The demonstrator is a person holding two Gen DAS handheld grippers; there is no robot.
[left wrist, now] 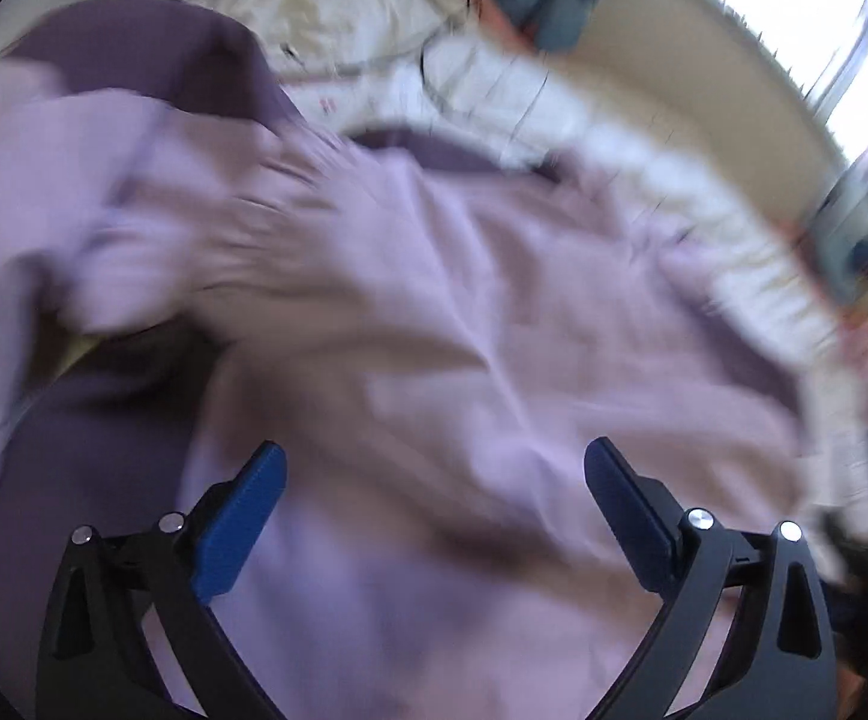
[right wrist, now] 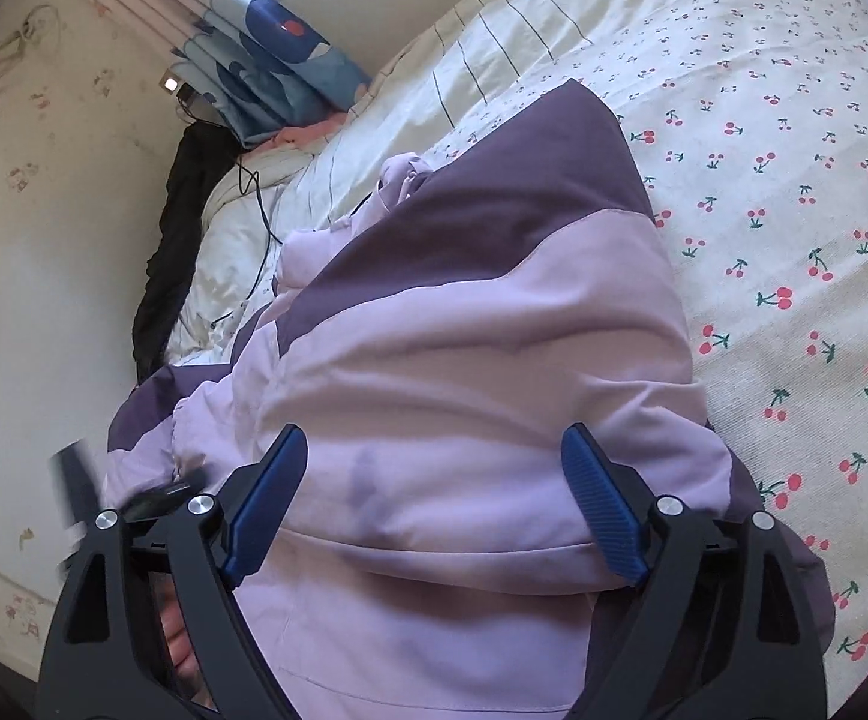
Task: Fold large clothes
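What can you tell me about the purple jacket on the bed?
The purple jacket is two-toned: mostly pale lilac with darker purple panels, one of them running to a point at its far end. The fabric looks smooth and slightly puffy, full of soft creases. It lies bunched and partly folded on the cherry-print bedsheet, with a striped quilt beyond it. No fingers pinch it; both grippers hang open just above it.
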